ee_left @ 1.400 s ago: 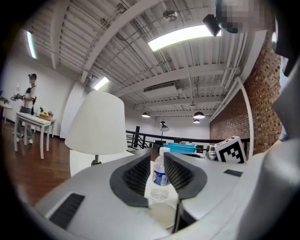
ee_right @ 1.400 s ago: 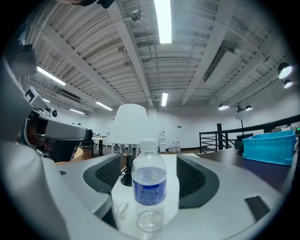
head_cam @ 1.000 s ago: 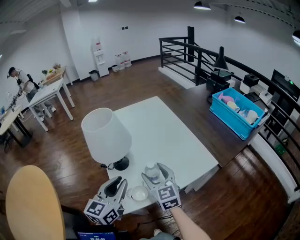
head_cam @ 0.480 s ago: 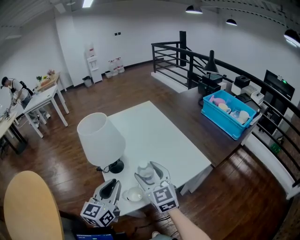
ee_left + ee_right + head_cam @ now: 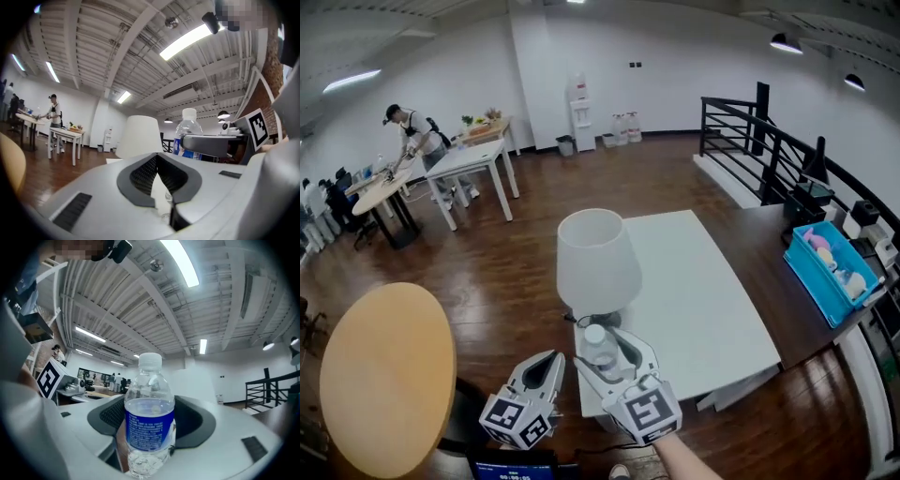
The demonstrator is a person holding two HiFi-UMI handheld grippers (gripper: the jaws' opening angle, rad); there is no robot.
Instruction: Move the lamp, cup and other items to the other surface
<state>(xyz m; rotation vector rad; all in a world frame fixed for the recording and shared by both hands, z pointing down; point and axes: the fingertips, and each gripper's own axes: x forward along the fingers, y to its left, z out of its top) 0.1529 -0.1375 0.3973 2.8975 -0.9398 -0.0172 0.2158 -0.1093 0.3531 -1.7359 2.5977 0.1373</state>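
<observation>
well, the right claw (image 5: 602,351) is clamped on the water bottle (image 5: 149,418) and the left claw (image 5: 548,366) is closing on the white cup (image 5: 160,193). the lamp (image 5: 598,262) stands on the white table (image 5: 703,300). nothing looks moved yet.

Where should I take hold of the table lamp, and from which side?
Probably low, at the neck rising from the dark base, though the shade hides it here. The lamp stands upright and its shade flares wide, so bring the fingers in level under the rim from the near table edge.
</observation>
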